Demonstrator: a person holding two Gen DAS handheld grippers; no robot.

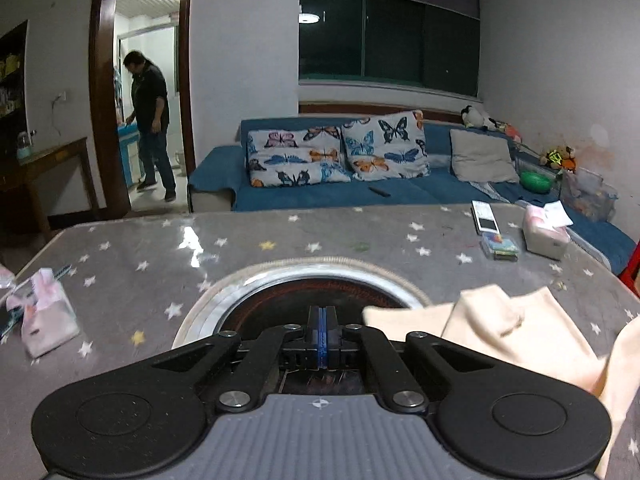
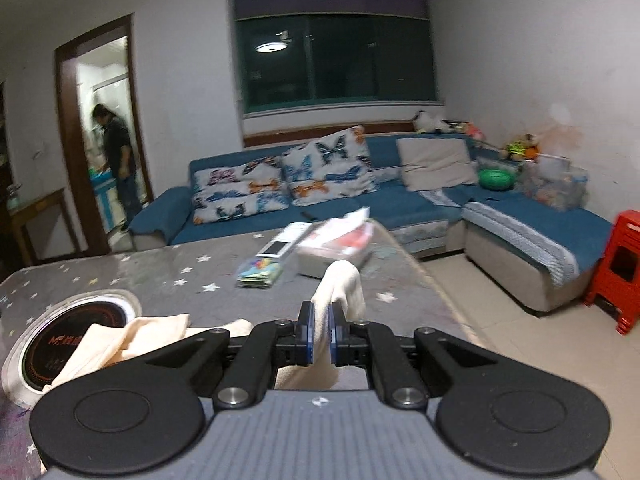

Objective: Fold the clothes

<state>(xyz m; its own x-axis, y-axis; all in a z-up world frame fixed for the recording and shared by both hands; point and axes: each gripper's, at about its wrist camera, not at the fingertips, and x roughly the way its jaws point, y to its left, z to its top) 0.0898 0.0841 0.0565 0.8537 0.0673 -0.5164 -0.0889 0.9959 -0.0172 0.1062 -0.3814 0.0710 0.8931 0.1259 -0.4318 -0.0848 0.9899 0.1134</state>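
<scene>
A cream-coloured garment [image 1: 520, 340] lies bunched on the grey star-patterned table [image 1: 280, 240], to the right of my left gripper [image 1: 322, 312]. That gripper is shut, its blue pads pressed together with no cloth showing between them, and it hovers over the round hotplate [image 1: 320, 284] set in the table. In the right wrist view my right gripper [image 2: 321, 316] is shut on a fold of the cream garment [image 2: 340, 284], which sticks up past the fingertips and hangs below them. The remainder of the garment [image 2: 120, 344] trails left over the hotplate [image 2: 72, 336].
Tissue packs [image 1: 48, 312] [image 1: 546, 232], a remote [image 1: 486, 216] and a small colourful box [image 1: 500, 246] sit on the table. A blue corner sofa [image 2: 400, 200] with cushions stands behind it, a red stool [image 2: 620, 264] at the right. A person [image 1: 150, 124] stands in the far doorway.
</scene>
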